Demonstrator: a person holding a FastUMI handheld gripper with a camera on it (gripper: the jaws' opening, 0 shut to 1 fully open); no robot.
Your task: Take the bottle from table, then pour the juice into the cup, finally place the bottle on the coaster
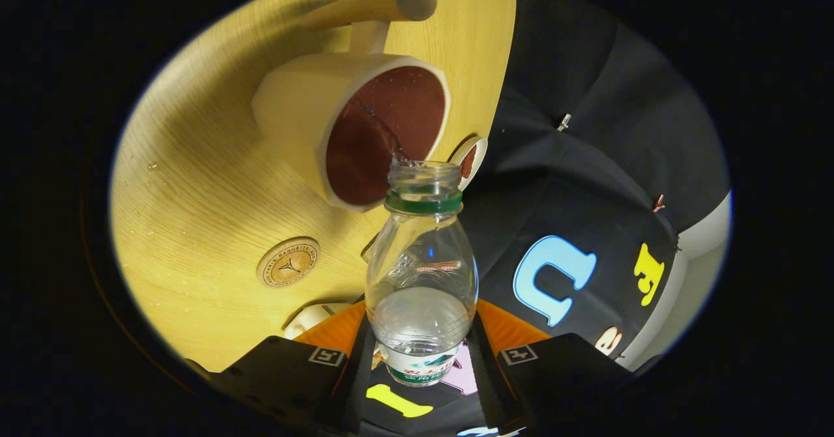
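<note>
My gripper (421, 353) is shut on a clear plastic bottle (420, 274), holding it by its lower body between both fingers. The bottle has a green neck ring, no cap, and a little clear liquid inside. It is tipped so that its open mouth (423, 171) sits right at the rim of a cream cup (306, 105) with a dark brown inside and a wooden handle (378, 4). A thin stream runs from the mouth into the cup. A round wooden coaster (288, 262) lies flat on the table, beside the bottle and nearer to me than the cup.
The wooden table (195, 163) carries a few water drops near the coaster. A small white and brown round object (470, 157) sits at the table's edge just beyond the bottle mouth. Another white object (319, 315) lies close by my fingers. The booth's black cloth hangs past the edge.
</note>
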